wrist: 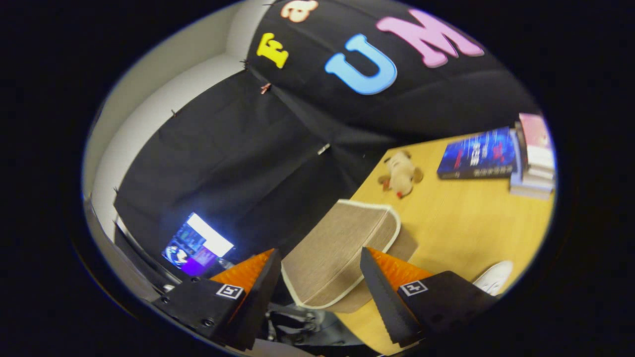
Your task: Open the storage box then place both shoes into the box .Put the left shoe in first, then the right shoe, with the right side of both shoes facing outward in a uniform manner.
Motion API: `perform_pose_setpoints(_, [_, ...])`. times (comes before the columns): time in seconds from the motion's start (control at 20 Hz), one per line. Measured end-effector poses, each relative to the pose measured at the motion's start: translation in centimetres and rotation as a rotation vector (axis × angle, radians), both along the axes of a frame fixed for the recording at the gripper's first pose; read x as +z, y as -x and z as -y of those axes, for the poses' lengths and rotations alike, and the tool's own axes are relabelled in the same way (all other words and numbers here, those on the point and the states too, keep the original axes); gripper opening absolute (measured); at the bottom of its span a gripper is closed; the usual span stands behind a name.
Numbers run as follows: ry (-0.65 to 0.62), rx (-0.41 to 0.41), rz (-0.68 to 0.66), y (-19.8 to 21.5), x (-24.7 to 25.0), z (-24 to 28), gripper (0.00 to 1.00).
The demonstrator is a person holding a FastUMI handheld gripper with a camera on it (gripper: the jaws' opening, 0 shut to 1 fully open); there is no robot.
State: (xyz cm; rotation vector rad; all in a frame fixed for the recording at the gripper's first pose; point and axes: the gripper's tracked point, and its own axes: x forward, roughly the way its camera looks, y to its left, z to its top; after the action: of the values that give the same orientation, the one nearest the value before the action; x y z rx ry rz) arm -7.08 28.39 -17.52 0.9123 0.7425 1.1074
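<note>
The storage box (342,238) is beige fabric with white trim and sits at the near corner of the wooden table (466,218). Its lid lies flat on top, with a darker flap showing under the far side. My gripper (318,252) is open, and its wide-apart fingertips stand on either side of the box's near end, which reaches in between them. I cannot tell whether either finger touches the box. A white shoe (493,277) lies on the table just beyond the right finger (384,277), only its toe in view.
A small plush toy (401,174) lies on the table beyond the box. A blue book (478,154) and a stack of books (535,156) sit at the far side. Off the table's edge, past the left finger, a lit screen (197,244) glows.
</note>
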Motion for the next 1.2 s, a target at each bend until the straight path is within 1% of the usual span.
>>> perform_pose_setpoints(0.05, [-0.031,0.043,-0.091,0.5,-1.6,-1.0,0.98])
perform_pose_setpoints(0.2, [-0.111,0.118,-0.314,1.7,-5.6,-2.5,0.98])
perform_pose_setpoints(0.3, [-0.142,0.144,-0.398,2.2,-7.7,-3.6,0.98])
perform_pose_setpoints(0.4, [-0.202,0.153,-0.463,2.2,-8.7,-4.5,0.97])
perform_pose_setpoints(0.65, [-0.358,0.162,-0.512,1.6,-8.8,-5.0,0.97])
perform_pose_setpoints(1.0, [-0.479,0.201,-0.568,1.8,-9.2,-6.0,0.95])
perform_pose_setpoints(1.05, [-0.521,0.206,-0.578,1.5,-8.5,-5.8,0.95])
perform_pose_setpoints(1.1, [-0.552,0.207,-0.599,1.2,-8.2,-5.7,0.82])
perform_pose_setpoints(1.15, [-0.572,0.215,-0.614,1.3,-8.0,-5.7,0.76])
perform_pose_setpoints(1.2, [-0.553,0.216,-0.616,1.3,-8.7,-6.0,0.72])
